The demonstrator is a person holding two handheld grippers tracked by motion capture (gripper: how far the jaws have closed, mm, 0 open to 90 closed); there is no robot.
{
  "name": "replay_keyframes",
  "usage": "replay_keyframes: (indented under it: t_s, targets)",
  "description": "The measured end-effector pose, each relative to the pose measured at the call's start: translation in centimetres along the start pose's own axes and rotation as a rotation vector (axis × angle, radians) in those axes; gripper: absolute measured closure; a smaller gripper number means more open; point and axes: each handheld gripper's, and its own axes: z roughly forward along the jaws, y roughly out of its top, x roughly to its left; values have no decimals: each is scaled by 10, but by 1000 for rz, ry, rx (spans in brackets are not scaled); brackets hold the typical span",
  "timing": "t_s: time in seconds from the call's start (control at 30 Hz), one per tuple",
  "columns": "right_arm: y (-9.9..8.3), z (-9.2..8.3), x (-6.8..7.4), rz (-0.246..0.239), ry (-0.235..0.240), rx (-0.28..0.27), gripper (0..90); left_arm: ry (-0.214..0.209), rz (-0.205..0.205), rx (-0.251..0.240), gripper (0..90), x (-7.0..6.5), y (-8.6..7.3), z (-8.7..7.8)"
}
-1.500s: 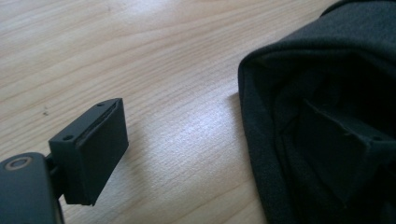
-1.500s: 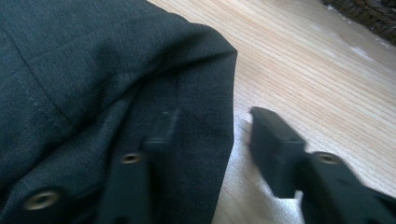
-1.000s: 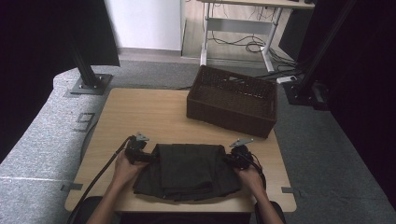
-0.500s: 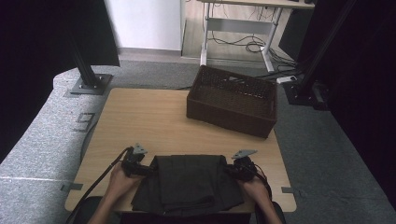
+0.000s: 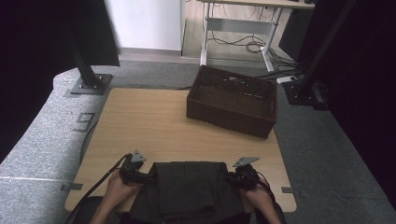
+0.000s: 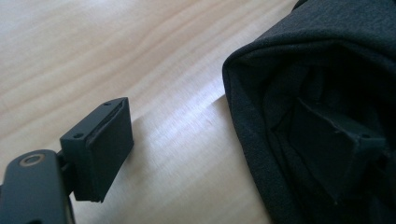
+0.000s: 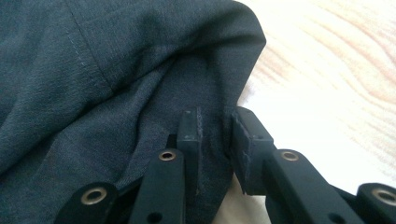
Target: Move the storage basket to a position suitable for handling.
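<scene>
Here, at the near edge of the table (image 5: 140, 126), a folded dark garment (image 5: 189, 191) lies between the person's two hands, its near part hanging past the edge toward the person. The left hand-held gripper (image 5: 140, 173) sits at the garment's left side; in the left gripper view its jaws stand wide — one pad bare over the wood, the other tucked inside the fold of the cloth (image 6: 317, 93), so the edge lies between them but is not pinched. The right hand-held gripper (image 5: 243, 177) sits at the garment's right side, and in the right gripper view its jaws are drawn narrow with a pleat of the fabric (image 7: 116, 84) between them, apparently gripped. Both hands are about equally near, one on each side, so the garment's width runs from one to the other. Farther off, toward the far right of the table, stands a dark woven basket (image 5: 232, 100), well apart from the cloth — forward and to the right of it, should that be where the garment goes.
</scene>
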Motion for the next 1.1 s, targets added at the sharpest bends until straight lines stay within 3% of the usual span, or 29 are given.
replay_keyframes:
  t_s: [0.27,0.33,0.37,0.4,0.47,0.5,0.57,0.8,1.0,1.1]
  targets:
    - [-2,-3,3,-6,19,13,713,-24,-4,-4,143,-1,-3,-1]
    - [-1,-3,2,4,35,19,647,-37,-10,-2,144,2,-2,-2]
    - [0,-3,-1,15,29,24,562,-41,-14,-4,142,3,-2,-3]
    - [0,-3,-1,15,29,24,562,-39,-19,-7,142,4,-1,-4]
    - [1,-5,-6,29,15,16,468,-22,-18,-22,140,8,0,-8]
    - [1,-5,-6,29,15,16,468,-5,-12,-25,140,11,1,-10]
    - [4,-10,-14,62,8,-22,375,32,-9,-20,130,15,1,-11]
    - [15,-23,-30,78,-57,-70,274,132,-1,39,98,29,-5,-10]
    - [25,-32,-51,104,-127,-67,216,104,-108,16,69,44,-10,-6]
    - [28,-38,-63,133,-131,-73,190,106,-105,-6,0,47,-13,-4]
